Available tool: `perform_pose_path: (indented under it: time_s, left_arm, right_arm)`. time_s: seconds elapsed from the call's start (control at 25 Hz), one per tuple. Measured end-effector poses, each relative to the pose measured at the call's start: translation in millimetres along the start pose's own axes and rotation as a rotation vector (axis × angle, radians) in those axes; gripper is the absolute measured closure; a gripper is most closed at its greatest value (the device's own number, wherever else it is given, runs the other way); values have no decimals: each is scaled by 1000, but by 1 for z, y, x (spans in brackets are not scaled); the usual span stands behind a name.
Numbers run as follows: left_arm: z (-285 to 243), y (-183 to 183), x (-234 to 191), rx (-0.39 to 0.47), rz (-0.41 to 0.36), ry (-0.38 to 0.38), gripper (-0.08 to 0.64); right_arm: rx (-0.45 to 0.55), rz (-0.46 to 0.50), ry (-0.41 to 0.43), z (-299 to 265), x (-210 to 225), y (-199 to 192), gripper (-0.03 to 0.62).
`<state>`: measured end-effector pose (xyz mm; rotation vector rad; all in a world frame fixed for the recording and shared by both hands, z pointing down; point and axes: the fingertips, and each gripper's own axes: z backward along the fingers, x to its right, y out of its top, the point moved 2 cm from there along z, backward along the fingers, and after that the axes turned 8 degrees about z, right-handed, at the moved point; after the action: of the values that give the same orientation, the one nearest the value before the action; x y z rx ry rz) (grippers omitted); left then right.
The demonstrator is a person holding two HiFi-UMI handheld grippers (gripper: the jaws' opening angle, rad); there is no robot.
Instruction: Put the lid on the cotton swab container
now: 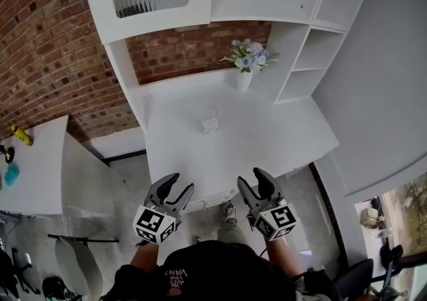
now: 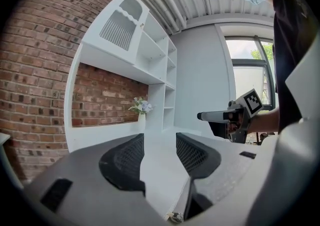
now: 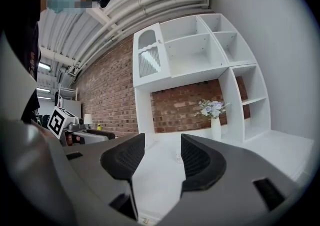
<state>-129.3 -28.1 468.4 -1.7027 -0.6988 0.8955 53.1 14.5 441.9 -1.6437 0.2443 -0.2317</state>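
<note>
A small clear cotton swab container sits near the middle of the white desk; it is too small to tell the lid from the body. In the right gripper view the container is a tiny shape far beyond the jaws. My left gripper hangs before the desk's front edge, open and empty. My right gripper is beside it, also open with nothing between its jaws. Each gripper view shows the other gripper off to the side.
A white vase of flowers stands at the back of the desk under a white shelf unit. A brick wall lies behind. A lower side table at left holds a yellow item. A chair stands at lower left.
</note>
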Motion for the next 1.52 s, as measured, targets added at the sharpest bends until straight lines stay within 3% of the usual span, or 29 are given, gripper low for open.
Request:
perform_pose_path:
  time_s: [0.8,1.28,1.52]
  left_arm:
    - [-152,9,-93,-52,-28,196,318]
    - [-206,4,-127,-122,-68,226,308]
    - [-231,-7,-135,-209,-127,183,301]
  right_arm:
    - [-105,108,302,-159,117,-36,390]
    - [-212,170,455,-211,137,-82,390]
    - [-254,192,485,-228,142,-107,390]
